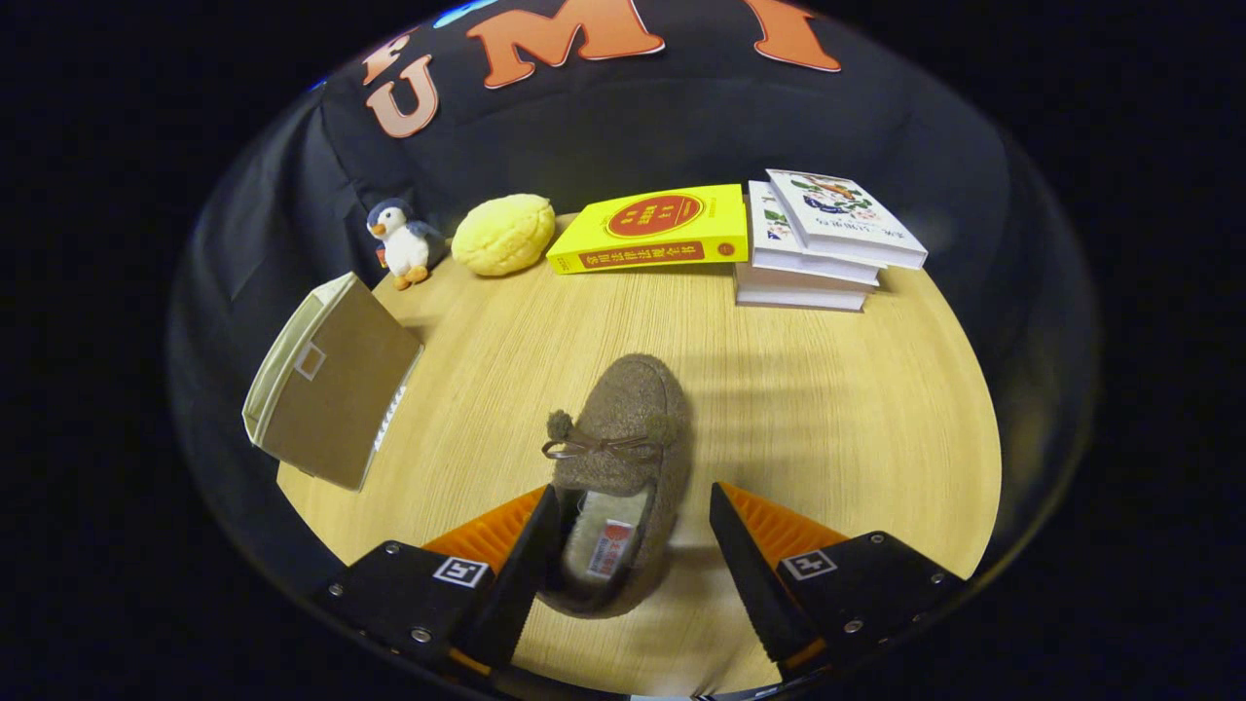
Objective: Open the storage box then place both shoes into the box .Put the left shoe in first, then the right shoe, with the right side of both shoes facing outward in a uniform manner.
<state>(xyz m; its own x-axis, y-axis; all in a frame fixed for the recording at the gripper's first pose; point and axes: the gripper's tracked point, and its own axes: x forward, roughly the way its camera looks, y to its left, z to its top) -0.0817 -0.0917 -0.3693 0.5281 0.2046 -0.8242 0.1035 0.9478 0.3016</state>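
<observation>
A brown fuzzy shoe (623,438) with a small bow lies on the wooden table (827,409), toe pointing away from me. Its heel end sits between my fingers, close to the left finger (526,555) and with a gap to the right finger (740,555). My gripper (633,560) is open around the heel. The storage box (326,389), tan with a pale rim, stands at the table's left edge, beyond and left of the fingers, its lid side facing me and closed.
Along the table's far edge sit a penguin plush (401,241), a yellow bun-shaped cushion (503,234), a yellow book (657,229) and a stack of white books (823,243). Bare wood lies right of the shoe.
</observation>
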